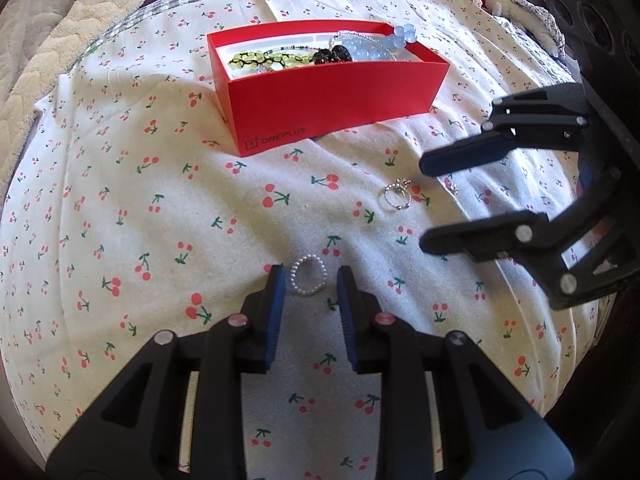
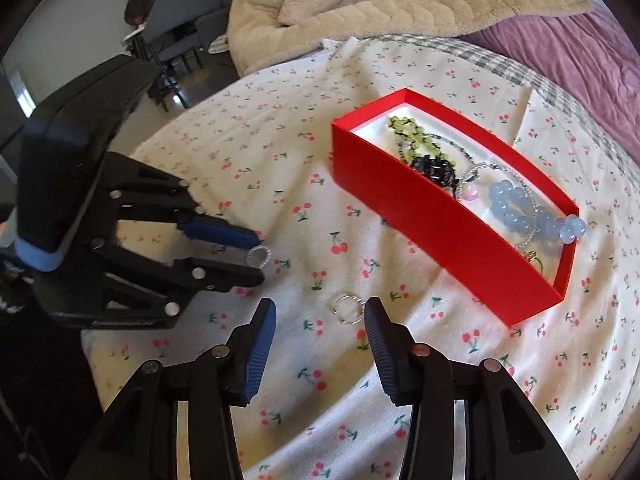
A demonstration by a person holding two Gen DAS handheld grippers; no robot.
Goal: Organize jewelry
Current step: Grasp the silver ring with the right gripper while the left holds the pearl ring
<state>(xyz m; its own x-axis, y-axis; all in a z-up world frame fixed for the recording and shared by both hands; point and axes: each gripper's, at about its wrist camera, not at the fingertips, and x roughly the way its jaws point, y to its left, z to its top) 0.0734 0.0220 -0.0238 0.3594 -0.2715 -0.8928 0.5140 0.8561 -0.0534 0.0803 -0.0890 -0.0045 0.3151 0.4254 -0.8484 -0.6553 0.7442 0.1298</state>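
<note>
On the bed (image 1: pixel 120 240), the red box (image 1: pixel 320 100) sits far ahead. Your left tool (image 1: pixel 311 280) is spread, the pearl ring (image 1: pixel 307 280) lying between its tips; your right tool (image 2: pixel 320 316), spread too, frames the silver ring (image 2: pixel 347 309) (nearer its right finger).

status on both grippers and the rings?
Left hand-held gripper open around pearl ring. Right hand-held gripper open at silver ring. Red box clear.

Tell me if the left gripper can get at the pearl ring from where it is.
Probably yes: the left gripper is open, its jaws either side of the pearl ring on the cherry-print sheet, with nothing between them.
</note>
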